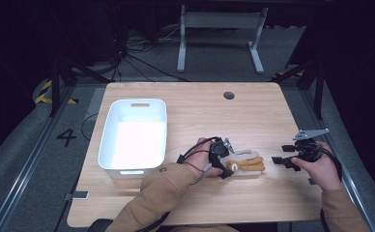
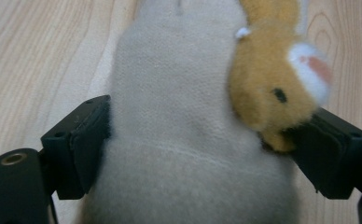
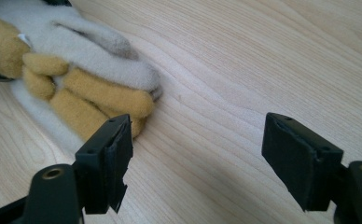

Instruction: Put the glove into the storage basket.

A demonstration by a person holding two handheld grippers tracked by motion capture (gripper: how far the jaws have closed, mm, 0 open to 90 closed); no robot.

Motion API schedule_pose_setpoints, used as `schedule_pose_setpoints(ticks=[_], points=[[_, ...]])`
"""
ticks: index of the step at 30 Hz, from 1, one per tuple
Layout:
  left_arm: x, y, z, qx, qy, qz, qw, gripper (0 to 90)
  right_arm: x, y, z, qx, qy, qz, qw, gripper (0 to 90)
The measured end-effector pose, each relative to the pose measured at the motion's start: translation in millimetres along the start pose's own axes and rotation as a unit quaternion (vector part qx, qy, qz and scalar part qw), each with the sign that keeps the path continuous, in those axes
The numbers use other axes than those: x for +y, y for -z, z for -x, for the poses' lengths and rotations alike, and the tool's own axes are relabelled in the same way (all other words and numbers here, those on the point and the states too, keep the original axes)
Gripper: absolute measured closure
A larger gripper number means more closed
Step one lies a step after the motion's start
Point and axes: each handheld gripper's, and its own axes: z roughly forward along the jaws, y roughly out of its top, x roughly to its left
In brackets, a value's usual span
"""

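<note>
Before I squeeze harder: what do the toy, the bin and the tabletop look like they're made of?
Toy: soft plush, a beige fleece-like body with fuzzy orange fur; it bulges between the left gripper jaws. Bin: smooth white, probably plastic, with moulded rim and handle slots. Table: pale wood grain, matte; solid wood or laminate can't be told.

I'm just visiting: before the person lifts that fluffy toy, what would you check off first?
1. Left gripper jaws around the beige-and-orange plush toy: ok, pressing both sides.
2. Grip firm enough to lift: cannot tell.
3. Right gripper clear of toy: ok, open, empty, over bare wood.
4. White plastic bin free to receive: ok, looks empty.
5. Light wooden table between toy and bin: ok, nothing in the way.
</note>
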Motion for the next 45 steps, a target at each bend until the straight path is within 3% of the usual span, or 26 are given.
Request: schedule_pose_setpoints(ticks=[4,9,12,13,17,20,22,24,32,35,45], points=[[-0.9,-2.2,0.9,0.004,-0.005,0.010,0.9999,11.1,-0.2,-0.3,0.1,0.001,-0.001,0.000,1.0000,24.8],[-3.6,-7.0,3.2,0.019,-0.031,0.022,0.9991,8.1,-0.4,-0.8,0.3,0.002,-0.002,-0.001,1.0000,24.9],[-4.8,-9.2,3.6,0.020,-0.029,0.031,0.9989,3.9,-0.7,-1.4,0.3,0.002,-0.003,-0.001,1.0000,25.0],[-6.8,-11.2,3.5,0.022,-0.030,0.044,0.9983,3.0,-0.8,-1.6,0.4,0.006,-0.003,-0.001,1.0000,25.1],[-9.2,-10.5,4.6,0.024,-0.025,0.052,0.9980,4.1,-0.8,-2.1,0.4,0.009,-0.005,0.000,1.0000,25.5],[-9.3,-6.8,5.4,0.024,-0.023,0.055,0.9980,20.1,-0.9,-2.5,0.4,0.009,-0.005,-0.001,0.9999,25.6],[-8.3,-4.7,6.5,0.025,-0.021,0.052,0.9981,23.9,-1.0,-3.0,0.4,0.008,-0.005,-0.002,1.0000,26.0],[-7.7,-3.7,6.7,0.025,-0.024,0.052,0.9981,34.3,-1.0,-3.2,0.3,0.008,-0.005,-0.002,1.0000,26.0],[-5.4,0.5,9.3,0.036,-0.009,0.044,0.9983,55.6,-1.0,-3.1,0.2,0.007,-0.004,-0.002,1.0000,26.9],[-4.6,0.8,11.7,0.042,0.001,0.041,0.9983,62.3,-0.8,-3.0,0.1,0.007,-0.005,-0.001,1.0000,26.9],[-2.4,3.0,11.4,0.040,0.033,0.038,0.9979,68.3,-1.5,-2.9,1.8,0.005,-0.006,0.000,1.0000,27.1]])
